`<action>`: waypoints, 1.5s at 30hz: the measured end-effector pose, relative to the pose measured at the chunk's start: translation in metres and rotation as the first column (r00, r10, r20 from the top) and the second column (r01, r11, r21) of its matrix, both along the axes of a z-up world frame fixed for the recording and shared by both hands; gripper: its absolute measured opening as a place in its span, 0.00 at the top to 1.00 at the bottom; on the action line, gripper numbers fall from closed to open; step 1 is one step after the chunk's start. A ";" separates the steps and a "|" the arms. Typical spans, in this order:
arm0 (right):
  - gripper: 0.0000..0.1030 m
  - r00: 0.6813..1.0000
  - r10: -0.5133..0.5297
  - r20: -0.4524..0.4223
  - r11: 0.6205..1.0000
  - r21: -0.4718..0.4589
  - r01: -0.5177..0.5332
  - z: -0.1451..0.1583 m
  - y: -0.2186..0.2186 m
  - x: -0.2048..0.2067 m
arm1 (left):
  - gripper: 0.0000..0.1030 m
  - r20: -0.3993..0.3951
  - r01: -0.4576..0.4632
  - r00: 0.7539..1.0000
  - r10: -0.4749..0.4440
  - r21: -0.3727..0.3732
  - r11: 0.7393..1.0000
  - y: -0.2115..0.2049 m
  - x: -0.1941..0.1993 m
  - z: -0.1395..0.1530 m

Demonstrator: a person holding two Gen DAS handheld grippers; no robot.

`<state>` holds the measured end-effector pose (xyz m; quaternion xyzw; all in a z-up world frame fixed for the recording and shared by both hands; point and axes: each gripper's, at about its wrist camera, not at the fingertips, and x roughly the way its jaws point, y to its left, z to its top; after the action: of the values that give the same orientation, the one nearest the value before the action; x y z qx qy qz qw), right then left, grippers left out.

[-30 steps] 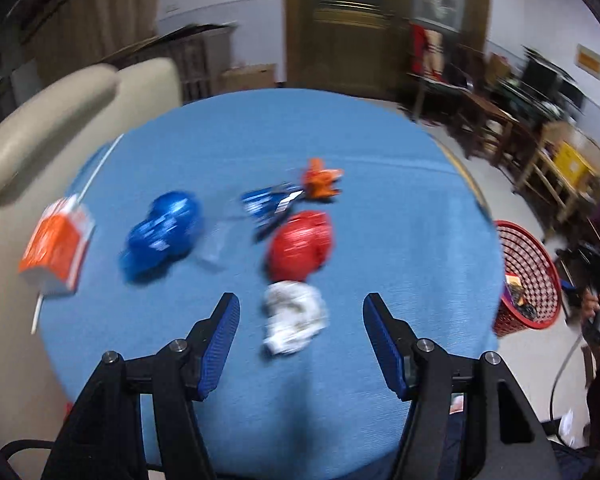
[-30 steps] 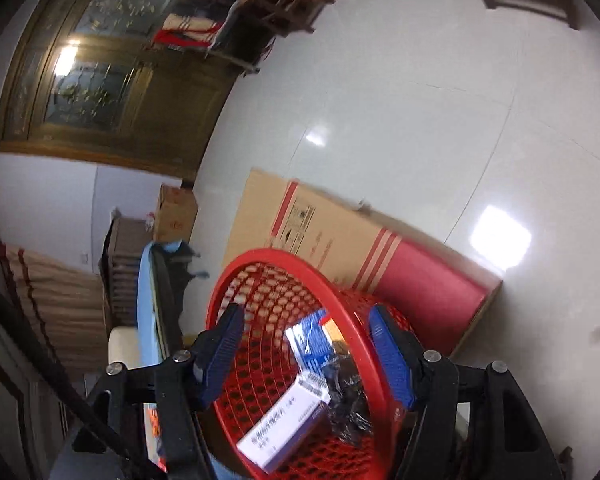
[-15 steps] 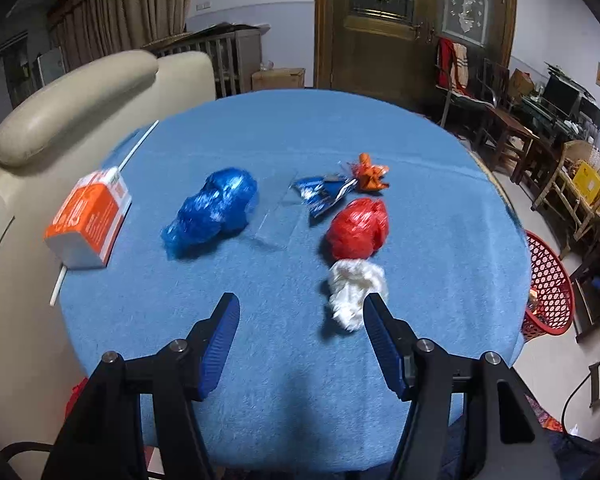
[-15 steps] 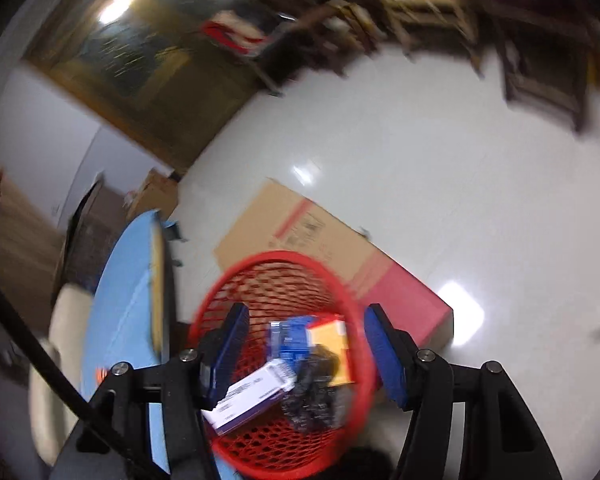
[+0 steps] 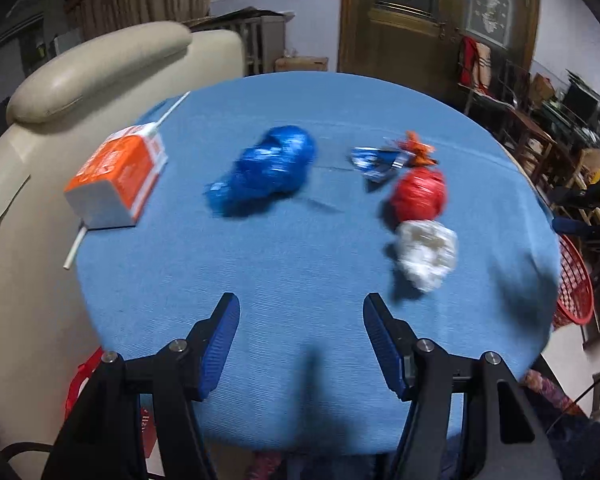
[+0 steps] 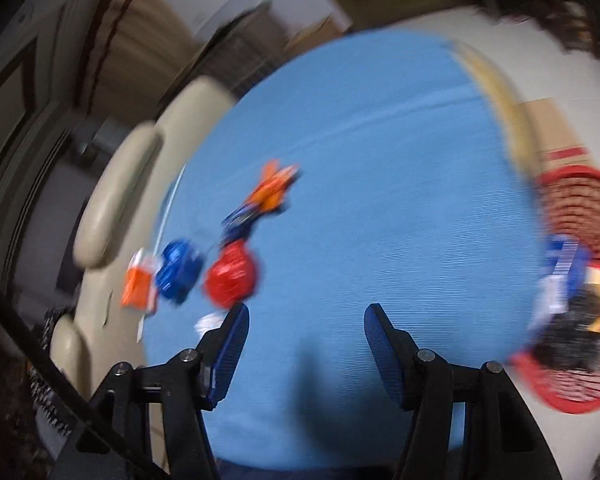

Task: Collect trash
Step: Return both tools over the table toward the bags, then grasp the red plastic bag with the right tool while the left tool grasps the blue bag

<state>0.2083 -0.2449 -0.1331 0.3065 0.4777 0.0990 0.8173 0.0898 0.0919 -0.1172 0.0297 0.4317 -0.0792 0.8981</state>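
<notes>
On the round table covered in blue cloth (image 5: 300,264), the crumpled red plastic ball (image 5: 419,194) serves as the landmark. A crumpled white paper wad (image 5: 426,253) lies just below it, touching or nearly so. A small blue foil wrapper (image 5: 374,162) and an orange wrapper scrap (image 5: 418,151) sit just beyond it. A crumpled blue plastic bag (image 5: 266,172) lies to its left, and an orange-and-white drink carton (image 5: 118,180) with a white straw rests farther left, near the table edge. The red mesh plastic basket (image 6: 572,280) stands on the floor off the table's right side, holding boxes and dark wrappers. The left tool (image 5: 300,344) hovers over the near cloth, released, nothing between its blue pads. The right tool (image 6: 306,354) is likewise released and empty, over the table in a blurred view.
</notes>
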 end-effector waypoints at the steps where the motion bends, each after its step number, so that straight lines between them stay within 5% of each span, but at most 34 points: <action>1: 0.38 1.000 0.023 -0.015 1.000 0.019 -0.022 -0.002 0.017 0.015 | 0.37 0.003 -0.012 1.000 0.012 -0.003 1.000 0.007 0.005 0.002; 10: 0.38 0.987 0.050 -0.152 0.998 0.056 -0.042 -0.032 0.096 0.095 | 0.28 0.036 -0.012 0.999 0.012 -0.013 1.000 0.040 0.096 0.025; 19: 0.42 0.970 0.006 -0.241 0.997 -0.071 -0.023 -0.048 0.130 0.117 | 0.26 -0.115 0.137 0.981 -0.155 -0.150 0.979 0.015 0.166 -0.013; 21: 0.45 0.977 0.012 -0.215 0.995 -0.090 -0.032 -0.047 0.138 0.116 | 0.39 -0.123 0.122 0.981 -0.148 -0.194 0.973 0.021 0.166 -0.022; 22: 0.48 0.979 0.023 -0.202 0.994 -0.102 -0.045 -0.046 0.141 0.116 | 0.56 -0.133 0.124 0.979 -0.156 -0.221 0.967 0.025 0.166 -0.026; 26: 0.49 0.983 0.039 -0.181 0.992 -0.112 -0.060 -0.046 0.146 0.114 | 0.61 -0.122 0.127 0.978 -0.169 -0.293 0.948 0.033 0.161 -0.029; 45: 0.50 0.998 -0.029 -0.064 0.989 -0.143 0.019 -0.016 0.057 0.012 | 0.65 -0.087 0.113 0.986 -0.145 -0.300 0.947 0.012 0.045 -0.005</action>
<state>0.2207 -0.1876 -0.1488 0.2561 0.5064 0.0446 0.8222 0.1348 0.1034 -0.1220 -0.0800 0.4602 -0.2025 0.8607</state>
